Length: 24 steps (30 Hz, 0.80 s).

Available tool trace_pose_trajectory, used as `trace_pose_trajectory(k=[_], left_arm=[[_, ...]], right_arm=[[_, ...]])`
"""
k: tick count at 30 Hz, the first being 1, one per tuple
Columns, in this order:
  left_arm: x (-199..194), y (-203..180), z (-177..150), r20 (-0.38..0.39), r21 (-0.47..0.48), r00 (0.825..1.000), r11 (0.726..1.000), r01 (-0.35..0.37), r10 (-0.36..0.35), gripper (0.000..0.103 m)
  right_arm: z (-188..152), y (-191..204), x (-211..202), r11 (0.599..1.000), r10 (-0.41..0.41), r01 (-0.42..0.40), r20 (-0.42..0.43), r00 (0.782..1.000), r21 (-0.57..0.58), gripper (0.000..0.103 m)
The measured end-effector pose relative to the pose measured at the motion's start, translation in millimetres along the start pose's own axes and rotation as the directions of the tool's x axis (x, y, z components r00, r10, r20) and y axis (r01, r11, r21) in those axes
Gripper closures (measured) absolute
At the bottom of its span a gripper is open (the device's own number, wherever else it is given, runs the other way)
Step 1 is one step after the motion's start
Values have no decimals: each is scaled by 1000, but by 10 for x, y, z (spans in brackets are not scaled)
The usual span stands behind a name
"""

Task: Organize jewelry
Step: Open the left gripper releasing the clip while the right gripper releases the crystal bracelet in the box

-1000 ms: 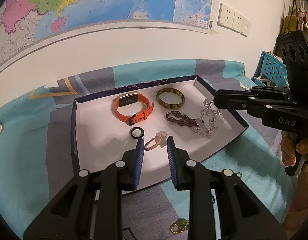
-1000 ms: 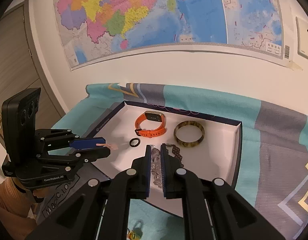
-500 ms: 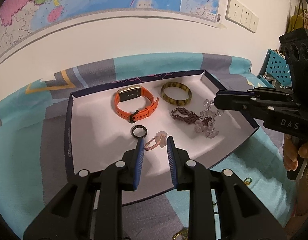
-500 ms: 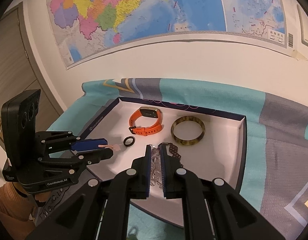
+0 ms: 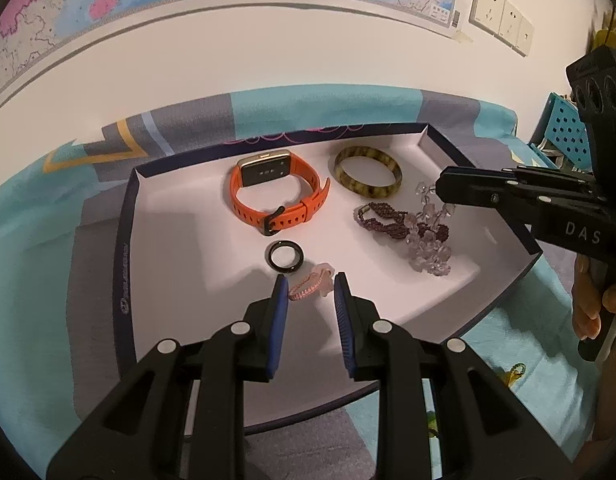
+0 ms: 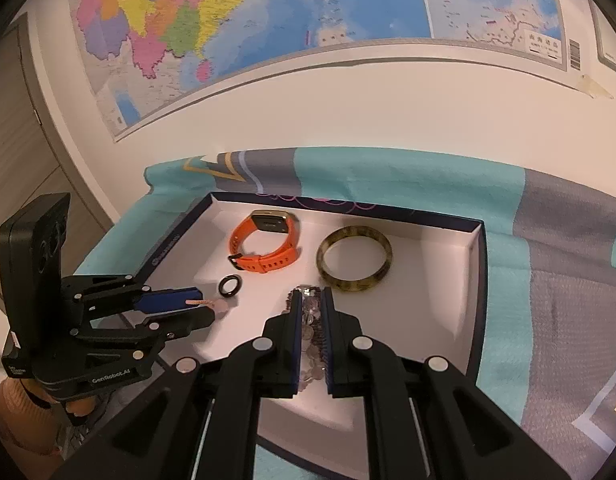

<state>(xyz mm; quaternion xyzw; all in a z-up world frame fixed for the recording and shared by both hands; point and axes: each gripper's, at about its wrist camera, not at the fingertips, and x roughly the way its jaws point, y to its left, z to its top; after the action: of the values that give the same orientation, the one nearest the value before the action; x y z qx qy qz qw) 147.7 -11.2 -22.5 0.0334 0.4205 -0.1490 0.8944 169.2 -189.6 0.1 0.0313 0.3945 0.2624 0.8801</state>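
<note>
A white tray with a dark rim (image 5: 125,240) (image 6: 478,280) lies on a teal and grey cloth. In it are an orange watch (image 5: 237,200) (image 6: 267,260), a mottled brown bangle (image 5: 366,192) (image 6: 354,286), a black ring (image 5: 270,255) (image 6: 221,286) and a purple bead bracelet (image 5: 382,220). My left gripper (image 5: 310,280) (image 6: 205,304) is shut on a pink braided bracelet (image 5: 308,288), low over the tray's front left. My right gripper (image 6: 310,296) (image 5: 442,188) is shut on a clear crystal bracelet (image 5: 428,256) (image 6: 310,320), which dangles onto the purple one.
A map (image 6: 267,20) covers the wall behind the table, with sockets (image 5: 500,20) to its right. A blue perforated basket (image 5: 564,132) stands past the table's right end. Small green and gold pieces (image 5: 512,372) lie on the cloth in front of the tray.
Both grippers have sunk and come closer to the tray, each still holding its bracelet. The crystal bracelet now hangs lower, over the purple one.
</note>
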Motion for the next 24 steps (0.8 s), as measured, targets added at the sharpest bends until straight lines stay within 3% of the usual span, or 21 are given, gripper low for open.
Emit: trace_pose_trajectory(k=[17, 24], left_arm=[[125, -14, 23, -20, 2, 999, 1000, -26, 26, 77], [112, -24, 18, -16, 4, 999, 999, -31, 32, 68]], right_arm=[[-44, -217, 168, 998, -26, 28, -26, 999, 64, 95], [-71, -254, 201, 996, -42, 45, -29, 999, 81, 89]])
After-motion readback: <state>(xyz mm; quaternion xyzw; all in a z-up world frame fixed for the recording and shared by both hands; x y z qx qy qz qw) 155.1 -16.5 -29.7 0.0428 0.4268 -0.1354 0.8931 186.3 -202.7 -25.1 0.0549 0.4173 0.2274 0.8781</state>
